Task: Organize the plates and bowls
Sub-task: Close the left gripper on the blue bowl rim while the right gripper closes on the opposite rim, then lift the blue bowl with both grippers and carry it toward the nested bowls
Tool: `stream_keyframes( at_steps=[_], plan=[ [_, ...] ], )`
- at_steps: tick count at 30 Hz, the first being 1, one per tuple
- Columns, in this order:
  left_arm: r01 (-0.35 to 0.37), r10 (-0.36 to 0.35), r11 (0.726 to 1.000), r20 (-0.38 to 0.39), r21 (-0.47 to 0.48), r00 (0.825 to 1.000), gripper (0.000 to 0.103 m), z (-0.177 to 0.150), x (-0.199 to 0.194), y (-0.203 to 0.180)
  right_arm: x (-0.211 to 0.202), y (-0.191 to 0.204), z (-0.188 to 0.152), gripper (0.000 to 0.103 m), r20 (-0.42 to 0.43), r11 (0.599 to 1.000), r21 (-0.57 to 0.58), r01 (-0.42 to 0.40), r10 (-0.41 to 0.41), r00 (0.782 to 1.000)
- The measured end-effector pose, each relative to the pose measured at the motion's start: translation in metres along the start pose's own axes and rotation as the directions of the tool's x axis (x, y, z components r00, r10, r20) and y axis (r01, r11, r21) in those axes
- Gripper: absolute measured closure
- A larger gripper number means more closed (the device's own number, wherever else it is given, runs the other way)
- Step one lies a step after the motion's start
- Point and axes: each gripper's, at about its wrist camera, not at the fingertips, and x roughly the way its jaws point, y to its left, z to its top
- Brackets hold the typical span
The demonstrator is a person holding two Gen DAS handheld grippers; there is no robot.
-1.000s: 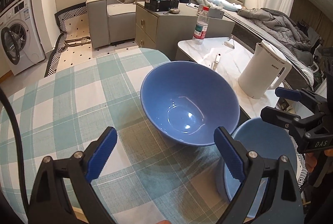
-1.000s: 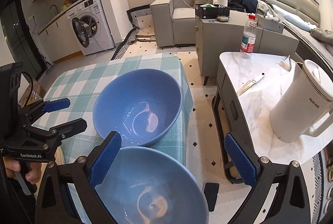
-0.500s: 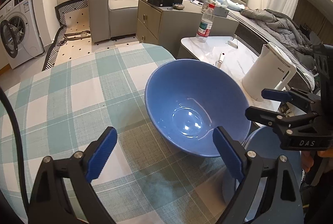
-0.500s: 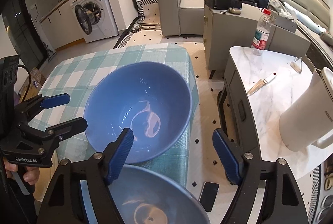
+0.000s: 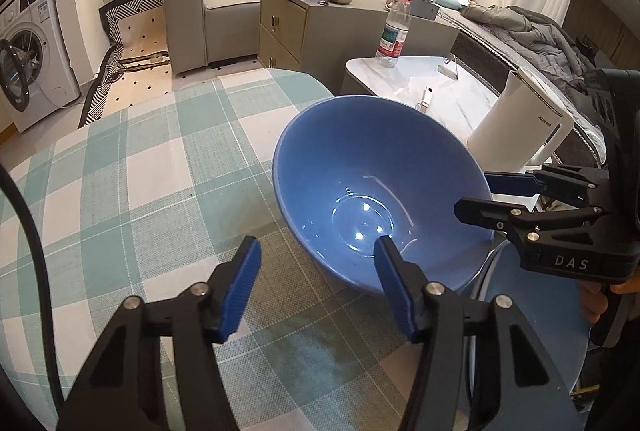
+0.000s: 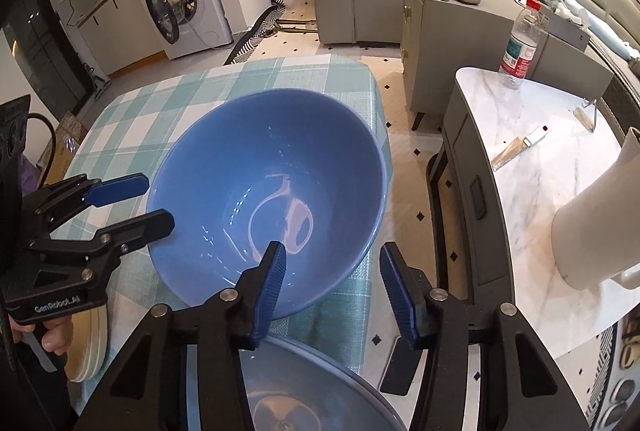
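Grippers closing at the bowl rim

Bowl (image 5: 376,191) is seen upright on the checked table (image 5: 132,167), near its edge. Its near rim is straddled by the left gripper (image 5: 316,281) and by the right gripper (image 6: 332,285), jaws closing, pads not yet pressed. A second bowl (image 6: 312,391) lies just beside it.

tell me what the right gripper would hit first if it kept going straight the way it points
Most likely the near rim of the blue bowl: the right gripper, jaws closing, straddles that rim, one finger inside, one outside. Depth is hard to judge.
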Motion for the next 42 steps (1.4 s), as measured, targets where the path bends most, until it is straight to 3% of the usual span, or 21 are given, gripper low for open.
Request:
stream_keyframes(
  at_steps=[5, 9, 42],
  plan=[
    [0.005, -0.005, 1.0, -0.016, 0.005, 1.0, 0.062, -0.001, 0.005, -0.001, 0.002, 0.007, 0.0, 0.057, -0.012, 0.999, -0.037, 0.008, -0.008, 1.0],
    [0.0, 0.001, 1.0, -0.011, 0.031, 1.0, 0.068, -0.002, 0.005, -0.007, 0.002, 0.011, -0.001, 0.06, -0.012, 0.998, -0.062, 0.027, -0.028, 1.0],
    [-0.006, 0.0, 0.998, 0.114, 0.056, 0.993, 0.068, 0.002, -0.039, -0.019, -0.049, 0.026, -0.008, 0.06, 0.123, 0.995, -0.063, 0.074, -0.066, 0.99]
  ],
)
